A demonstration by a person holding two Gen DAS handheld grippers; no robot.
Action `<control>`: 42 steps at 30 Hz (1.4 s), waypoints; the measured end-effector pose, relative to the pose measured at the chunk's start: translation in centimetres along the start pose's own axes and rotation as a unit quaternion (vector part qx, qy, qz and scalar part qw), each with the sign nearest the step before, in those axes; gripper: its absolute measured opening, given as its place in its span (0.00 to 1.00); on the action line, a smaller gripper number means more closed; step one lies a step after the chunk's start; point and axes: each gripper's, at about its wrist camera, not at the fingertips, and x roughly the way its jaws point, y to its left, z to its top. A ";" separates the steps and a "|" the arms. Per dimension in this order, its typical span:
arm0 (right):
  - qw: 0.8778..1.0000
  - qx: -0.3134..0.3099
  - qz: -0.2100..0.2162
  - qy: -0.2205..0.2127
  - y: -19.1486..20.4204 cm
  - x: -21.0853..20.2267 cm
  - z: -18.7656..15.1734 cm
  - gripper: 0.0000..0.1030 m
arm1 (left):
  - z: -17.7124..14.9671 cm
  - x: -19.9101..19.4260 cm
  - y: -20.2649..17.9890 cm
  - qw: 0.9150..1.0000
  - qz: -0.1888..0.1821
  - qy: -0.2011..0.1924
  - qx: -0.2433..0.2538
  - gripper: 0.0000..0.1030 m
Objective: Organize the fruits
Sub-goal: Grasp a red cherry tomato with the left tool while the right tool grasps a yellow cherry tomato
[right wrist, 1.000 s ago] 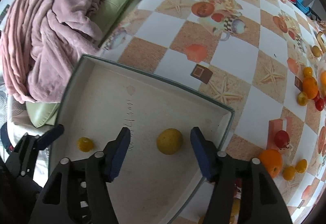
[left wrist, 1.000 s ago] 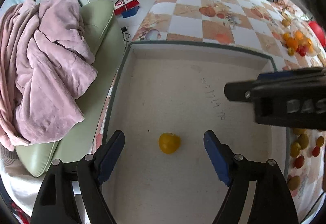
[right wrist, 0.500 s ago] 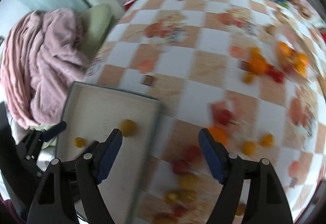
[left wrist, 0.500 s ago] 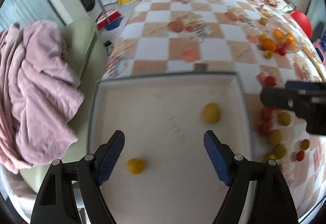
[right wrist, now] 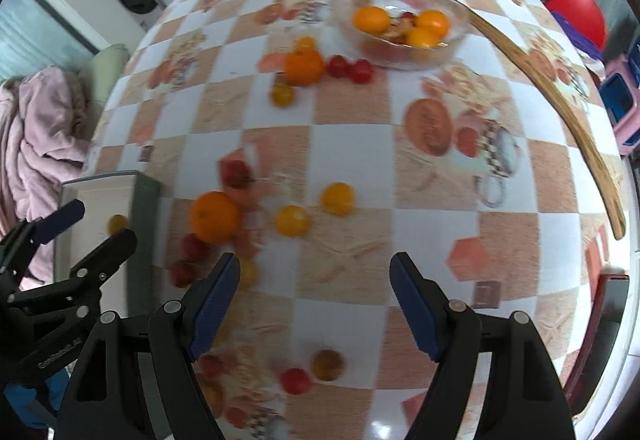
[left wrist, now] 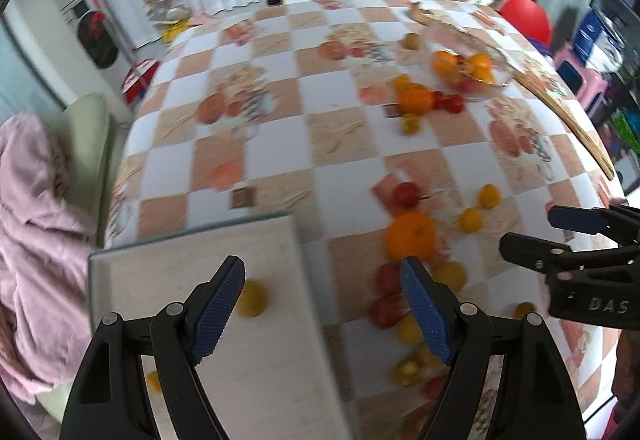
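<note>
A pale tray (left wrist: pixel 180 252) sits at the table's left edge with a yellow fruit (left wrist: pixel 251 298) and a smaller yellow one (left wrist: pixel 154 380) in it; the tray also shows in the right wrist view (right wrist: pixel 96 195). Loose fruit lies right of it: a big orange (left wrist: pixel 410 236) (right wrist: pixel 215 216), yellow fruits (right wrist: pixel 293 220) (right wrist: pixel 338 198), red tomatoes (left wrist: pixel 386 312). My left gripper (left wrist: pixel 322 310) is open and empty over the tray's right rim. My right gripper (right wrist: pixel 316 306) is open and empty above bare tablecloth.
A glass bowl (right wrist: pixel 454 35) with oranges stands at the back, with another orange (right wrist: pixel 304 67) and tomatoes beside it. A long wooden stick (right wrist: pixel 560 107) lies along the right edge. A pink blanket (left wrist: pixel 28 240) on a green sofa is left of the table.
Both grippers have swung right and pulled back from the tray, toward the loose fruit. Both stay open. The two yellow fruits remain in the tray.
</note>
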 end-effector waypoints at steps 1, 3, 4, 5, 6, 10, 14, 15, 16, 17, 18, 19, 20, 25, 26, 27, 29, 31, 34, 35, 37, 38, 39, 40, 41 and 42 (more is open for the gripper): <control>1.000 0.001 -0.004 0.000 -0.5 0.1 0.0 0.78 | 0.1 0.2 -0.5 1.000 -0.002 0.000 0.006 0.78; 1.000 0.005 -0.007 0.001 -1.2 0.3 0.0 0.78 | 0.5 0.9 -1.5 1.000 -0.007 0.004 0.015 0.78; 1.000 0.007 -0.009 0.001 -1.7 0.5 0.1 0.78 | 0.7 1.2 -1.8 1.000 -0.009 0.006 0.018 0.78; 1.000 0.008 -0.011 0.001 -1.8 0.5 0.2 0.78 | 0.8 1.3 -2.1 1.000 -0.008 0.007 0.020 0.78; 1.000 0.009 -0.012 0.000 -2.2 0.6 0.3 0.78 | 1.1 1.5 -2.4 1.000 -0.009 0.006 0.022 0.78; 1.000 -0.001 -0.014 -0.004 -2.8 1.0 0.8 0.78 | 2.2 2.0 -2.2 1.000 -0.022 0.013 0.007 0.78; 1.000 -0.024 -0.016 -0.007 -2.7 1.7 1.2 0.78 | 3.8 3.4 -2.4 0.999 -0.028 0.027 0.003 0.78; 0.999 -0.034 -0.017 -0.008 -2.6 1.9 1.3 0.77 | 4.1 3.8 -2.5 0.999 -0.031 0.030 0.003 0.78; 0.999 -0.040 -0.019 -0.009 -2.5 2.1 1.3 0.76 | 4.3 4.3 -2.7 0.999 -0.033 0.035 0.004 0.78; 0.999 -0.048 -0.019 -0.009 -2.4 2.3 1.4 0.74 | 4.6 4.7 -2.9 0.999 -0.035 0.040 0.006 0.78; 0.998 -0.052 -0.018 -0.009 -2.4 2.4 1.4 0.72 | 4.8 5.1 -3.1 0.998 -0.036 0.043 0.009 0.78; 0.998 -0.058 -0.018 -0.010 -2.3 2.7 1.5 0.71 | 4.9 5.6 -3.3 0.998 -0.036 0.047 0.012 0.78; 0.998 -0.063 -0.019 -0.010 -2.2 2.8 1.6 0.69 | 5.0 6.0 -3.5 0.998 -0.035 0.050 0.016 0.78; 0.996 -0.091 -0.018 -0.018 -1.4 3.6 2.0 0.64 | 5.3 7.8 -4.1 0.997 -0.028 0.071 0.030 0.78; 0.995 -0.096 -0.018 -0.021 -1.2 3.7 2.1 0.63 | 5.3 8.1 -4.1 0.996 -0.027 0.073 0.032 0.78; 0.994 -0.101 -0.017 -0.024 -1.0 3.8 2.2 0.63 | 5.3 8.3 -4.2 0.996 -0.026 0.077 0.034 0.78; 0.993 -0.112 -0.021 -0.029 -0.6 4.0 2.3 0.61 | 5.3 8.7 -4.1 0.996 -0.023 0.081 0.037 0.77; 0.991 -0.125 -0.026 -0.036 -0.1 4.1 2.4 0.54 | 5.3 8.8 -4.1 0.996 -0.029 0.080 0.035 0.74; 0.991 -0.129 -0.019 -0.039 0.0 4.0 2.5 0.37 | 5.4 8.8 -4.3 0.996 -0.037 0.079 0.036 0.65; 0.991 -0.129 -0.014 -0.038 0.0 4.0 2.5 0.29 | 5.3 8.8 -4.4 0.995 -0.041 0.078 0.038 0.60; 0.991 -0.129 -0.007 -0.034 0.4 4.0 2.6 0.22 | 5.3 8.6 -4.8 0.995 -0.047 0.075 0.046 0.52; 0.991 -0.126 -0.005 -0.033 0.4 3.9 2.6 0.22 | 5.3 8.4 -5.0 0.995 -0.050 0.074 0.048 0.42; 0.993 -0.118 0.004 -0.031 0.2 3.8 2.6 0.22 | 5.2 8.2 -5.2 0.995 -0.053 0.072 0.050 0.31; 0.994 -0.109 0.013 -0.028 0.0 3.7 2.7 0.22 | 5.1 8.1 -5.3 0.995 -0.053 0.071 0.052 0.31; 0.995 -0.099 0.020 -0.026 -0.3 3.6 2.7 0.22 | 5.1 8.0 -5.3 0.995 -0.053 0.070 0.051 0.31; 0.996 -0.084 0.029 -0.025 -0.8 3.4 2.8 0.22 | 5.0 8.0 -5.2 0.995 -0.058 0.069 0.045 0.31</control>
